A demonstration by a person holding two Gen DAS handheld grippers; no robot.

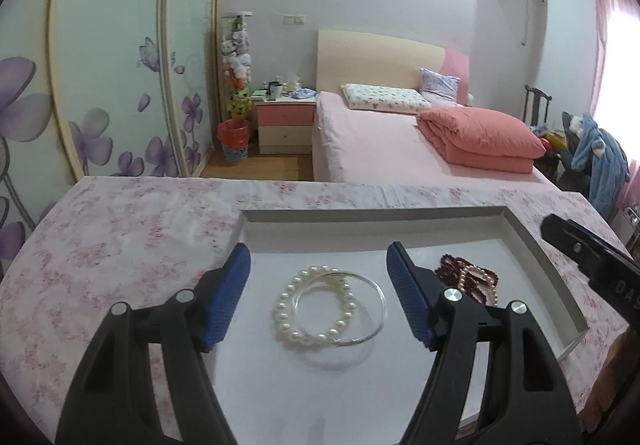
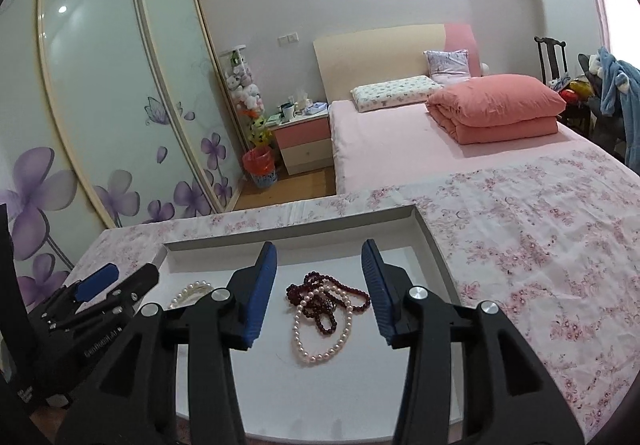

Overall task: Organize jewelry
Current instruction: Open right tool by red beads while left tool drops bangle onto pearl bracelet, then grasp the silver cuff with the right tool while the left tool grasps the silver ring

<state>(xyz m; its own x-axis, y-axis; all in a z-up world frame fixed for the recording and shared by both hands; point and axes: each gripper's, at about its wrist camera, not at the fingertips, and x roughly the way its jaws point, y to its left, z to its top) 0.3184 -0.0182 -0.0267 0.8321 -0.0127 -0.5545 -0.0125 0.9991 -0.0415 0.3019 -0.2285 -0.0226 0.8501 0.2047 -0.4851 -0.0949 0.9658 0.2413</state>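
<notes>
My left gripper (image 1: 318, 295) hangs over the white tray (image 1: 532, 241), its fingers (image 1: 224, 297) spread wide and holding nothing; between them on the tray floor lie one pearl bracelet (image 1: 316, 311) and one thin silver bangle (image 1: 362, 303), overlapping each other. My right gripper (image 2: 318, 295) has its fingers (image 2: 258, 295) parted about halfway, empty, with a tangle below: one dark red bead string (image 2: 324, 299) looped through one pearl necklace (image 2: 320, 341). I cannot tell how the two strands cross in the knot. From the left wrist view, that same tangle is half hidden behind my right-side finger, and from the right wrist view only a sliver of the pearl bracelet shows. The tray's near edge is cut off by my own gripper arms. The tray sits on a tabletop covered by a pink floral cloth (image 2: 540, 229). Neither of my hands shows.
</notes>
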